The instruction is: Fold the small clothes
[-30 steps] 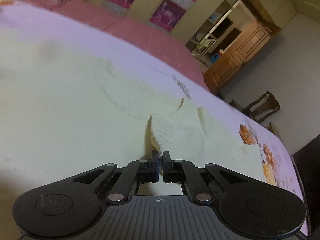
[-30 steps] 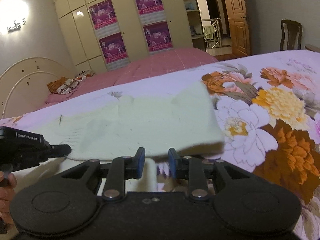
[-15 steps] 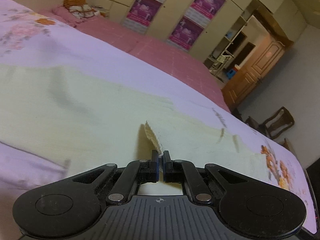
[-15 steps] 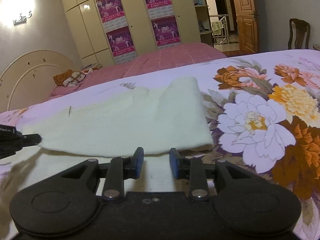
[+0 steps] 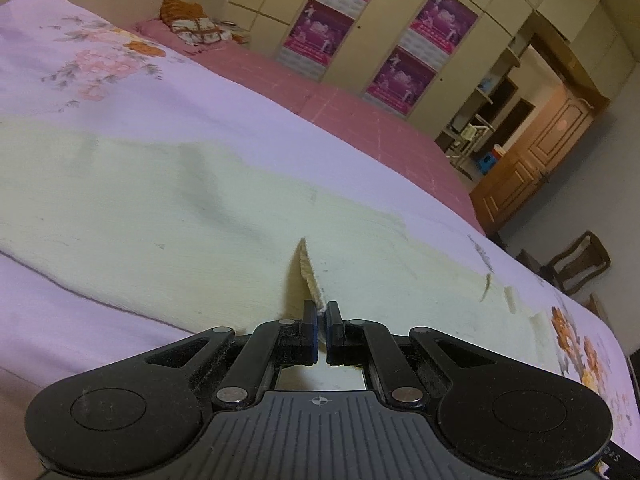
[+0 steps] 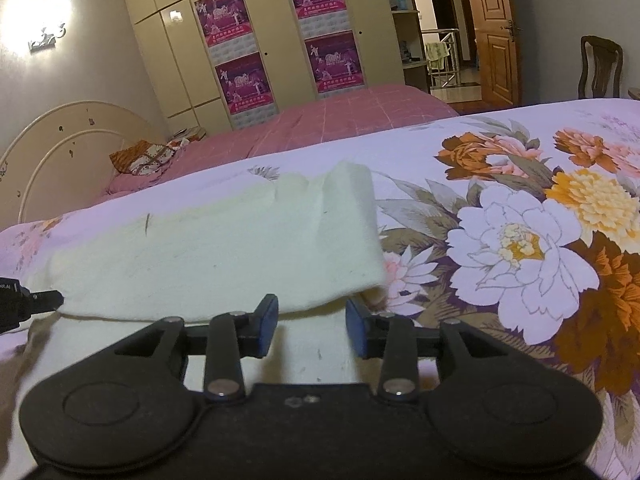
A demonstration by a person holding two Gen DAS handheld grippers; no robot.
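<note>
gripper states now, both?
Left gripper: shut on the cloth edge.
Right gripper: jaws opening, pads clear of the cloth lying between them; holding nothing.

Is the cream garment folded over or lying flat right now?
Folded: in the right wrist view the cream garment has a doubled layer lying over its lower layer.

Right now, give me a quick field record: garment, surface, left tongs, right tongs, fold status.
garment: cream knit garment, partly folded over itself
surface: floral bedspread
left tongs: shut on a pinched edge of the garment
right tongs: jaws opening, pads off the cloth, folded edge just ahead of them
fold status: top layer laid over, left side not yet released
background: pink bed, wardrobe
</note>
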